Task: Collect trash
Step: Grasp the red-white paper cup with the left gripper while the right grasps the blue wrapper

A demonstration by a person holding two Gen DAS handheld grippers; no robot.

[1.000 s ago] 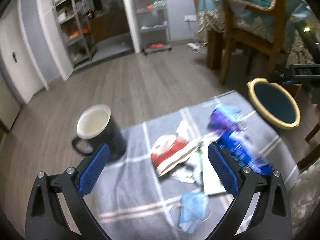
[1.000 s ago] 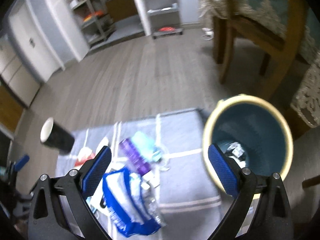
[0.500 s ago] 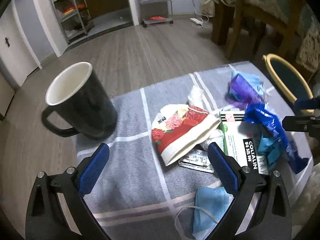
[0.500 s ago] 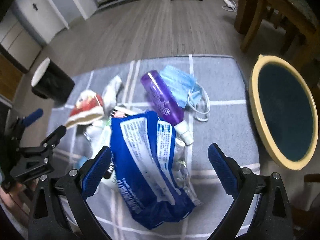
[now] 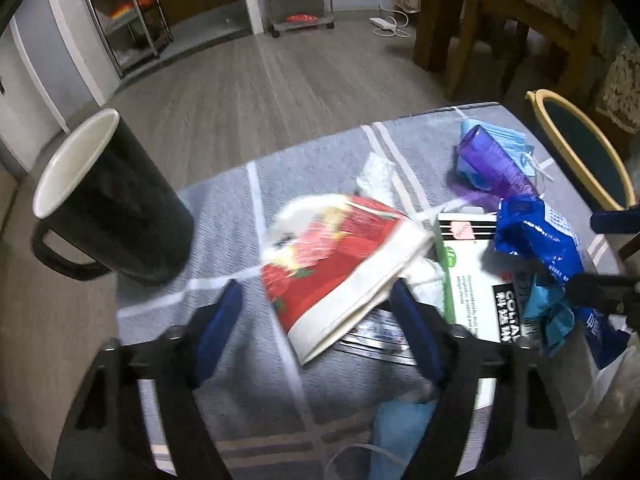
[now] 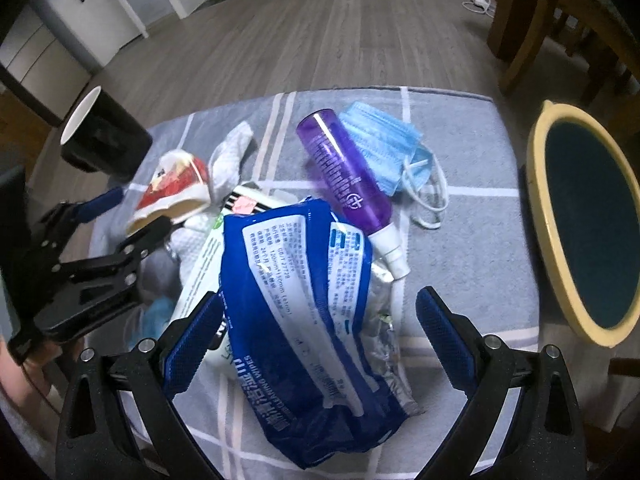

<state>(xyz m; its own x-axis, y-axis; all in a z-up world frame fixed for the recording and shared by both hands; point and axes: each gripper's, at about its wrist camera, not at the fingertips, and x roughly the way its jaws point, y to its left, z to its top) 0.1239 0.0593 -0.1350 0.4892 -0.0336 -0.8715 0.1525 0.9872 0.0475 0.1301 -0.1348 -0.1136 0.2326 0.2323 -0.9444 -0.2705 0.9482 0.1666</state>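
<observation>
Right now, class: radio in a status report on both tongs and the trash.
Left tongs closing around red-and-white crumpled wrapper. Right tongs open, straddling blue plastic packet. Black mug stands close beside left tongs.

One black mug (image 6: pixel 105 136), one purple bottle (image 6: pixel 346 176), one blue wrapper (image 6: pixel 304 304) between the right jaws, one red-and-white cup (image 5: pixel 340 260) between the left jaws, one bin (image 6: pixel 584 224), and two blue face masks: one (image 6: pixel 384 140) beyond the right jaws, another (image 5: pixel 400 436) beneath the left jaws.
</observation>
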